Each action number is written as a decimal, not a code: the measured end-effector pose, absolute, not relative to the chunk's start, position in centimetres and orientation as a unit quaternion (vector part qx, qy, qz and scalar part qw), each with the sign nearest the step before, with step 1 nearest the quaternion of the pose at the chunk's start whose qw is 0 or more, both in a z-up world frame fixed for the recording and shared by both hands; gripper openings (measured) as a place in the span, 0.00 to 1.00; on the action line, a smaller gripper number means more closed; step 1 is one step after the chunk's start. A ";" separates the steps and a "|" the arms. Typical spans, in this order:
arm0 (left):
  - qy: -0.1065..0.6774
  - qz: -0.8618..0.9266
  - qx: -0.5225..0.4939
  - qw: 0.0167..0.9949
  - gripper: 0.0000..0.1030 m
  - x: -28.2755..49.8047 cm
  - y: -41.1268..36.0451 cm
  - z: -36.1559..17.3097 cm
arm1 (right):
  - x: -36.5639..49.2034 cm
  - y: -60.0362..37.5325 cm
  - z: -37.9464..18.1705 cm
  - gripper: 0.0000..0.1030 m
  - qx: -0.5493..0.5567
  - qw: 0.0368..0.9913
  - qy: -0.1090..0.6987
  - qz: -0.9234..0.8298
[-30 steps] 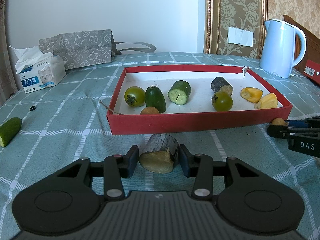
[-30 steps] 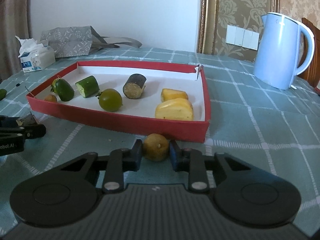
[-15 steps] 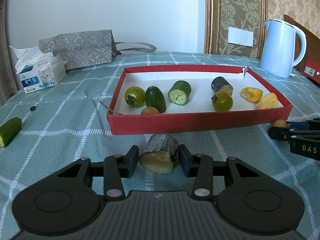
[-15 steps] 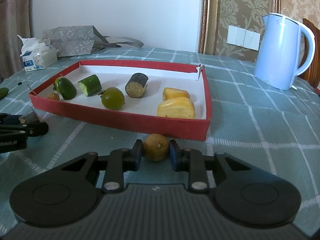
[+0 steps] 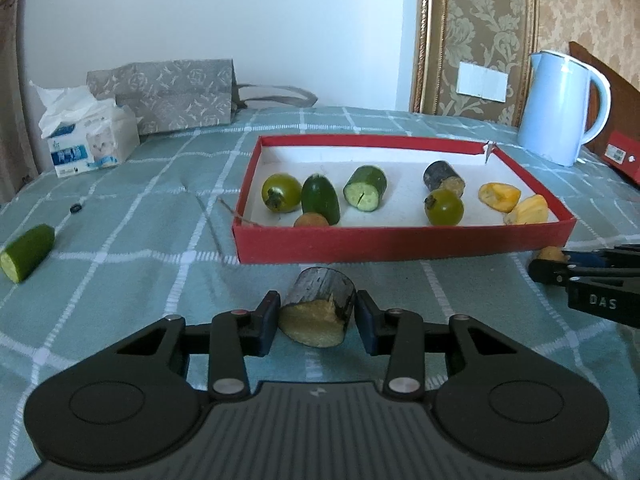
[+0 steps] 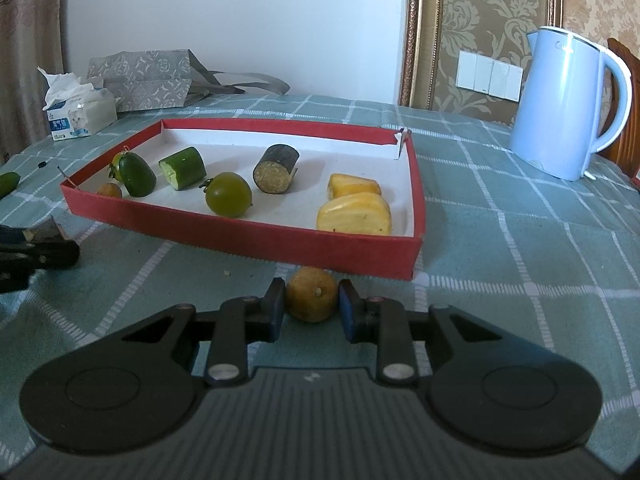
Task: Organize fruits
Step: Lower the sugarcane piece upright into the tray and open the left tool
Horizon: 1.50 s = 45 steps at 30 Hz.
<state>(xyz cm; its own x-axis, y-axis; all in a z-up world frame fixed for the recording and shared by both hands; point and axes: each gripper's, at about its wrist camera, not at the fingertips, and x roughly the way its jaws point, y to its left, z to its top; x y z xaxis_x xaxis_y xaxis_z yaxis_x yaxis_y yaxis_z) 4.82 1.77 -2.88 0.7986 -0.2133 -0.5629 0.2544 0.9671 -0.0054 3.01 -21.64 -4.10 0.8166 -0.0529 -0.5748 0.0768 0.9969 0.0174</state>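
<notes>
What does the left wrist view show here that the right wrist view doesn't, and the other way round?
Only the left wrist view: the left gripper closed on a dark-skinned cut chunk, and a red box beyond the kettle. Only the right wrist view: the right gripper shut on a small round brown fruit, seen whole; the left view catches only its edge. Both share the red tray with its green and yellow pieces, the blue kettle, the tissue box, the grey bag and the loose cucumber piece.
</notes>
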 end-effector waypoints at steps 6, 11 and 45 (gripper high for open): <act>0.262 -0.126 0.044 0.956 0.38 6.3 1.1 0.2 | 3.0 -21.5 -4.1 0.26 0.014 0.953 0.301 -0.034; 0.270 -0.137 0.044 0.952 0.38 9.9 -0.9 0.9 | 3.0 -21.6 -4.1 0.26 0.014 0.953 0.301 -0.034; 0.233 -0.074 0.055 0.968 0.71 9.2 -1.2 -0.8 | 3.1 -21.4 -4.1 0.26 0.010 0.953 0.301 -0.033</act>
